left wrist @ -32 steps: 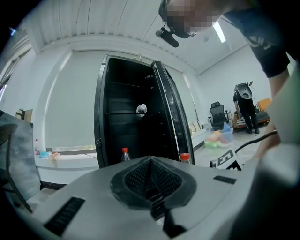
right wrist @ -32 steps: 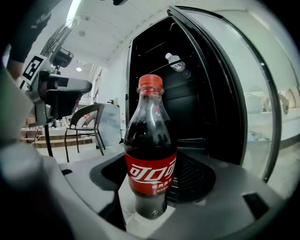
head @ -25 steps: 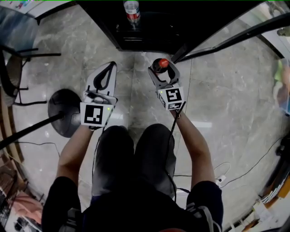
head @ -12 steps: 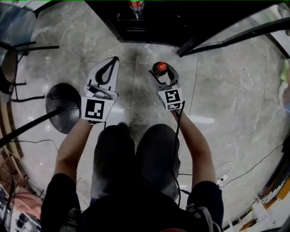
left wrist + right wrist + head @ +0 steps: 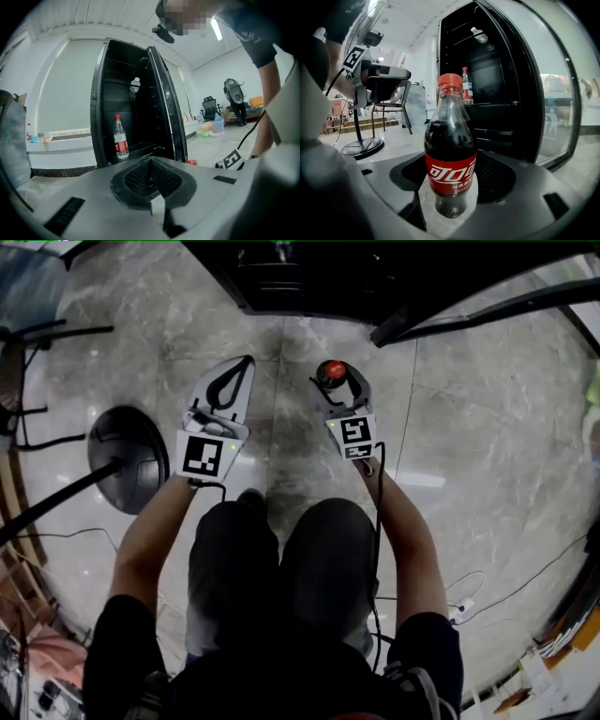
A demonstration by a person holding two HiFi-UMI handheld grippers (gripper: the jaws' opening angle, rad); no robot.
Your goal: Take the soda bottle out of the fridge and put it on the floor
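Observation:
A dark cola soda bottle (image 5: pixel 450 159) with a red cap and red label stands upright between the jaws of my right gripper (image 5: pixel 451 190), which is shut on it. In the head view its red cap (image 5: pixel 330 370) shows between the right gripper's (image 5: pixel 334 381) fingers, over the marble floor in front of the open black fridge (image 5: pixel 309 282). My left gripper (image 5: pixel 244 364) hovers to the left of it, jaws shut with nothing in them; its closed tips (image 5: pixel 151 165) point at the fridge. Whether the bottle's base touches the floor is hidden.
A water bottle (image 5: pixel 121 138) stands on a fridge shelf and another (image 5: pixel 135 85) sits higher up. The glass fridge door (image 5: pixel 487 307) swings open to the right. A fan's round base (image 5: pixel 127 457) and pole sit on the left, a chair (image 5: pixel 23 381) beyond. Cables lie at the right.
The fridge has slid toward the top of the head view and its water bottle has left that view. Both grippers look smaller and lower; the right one still holds the soda bottle.

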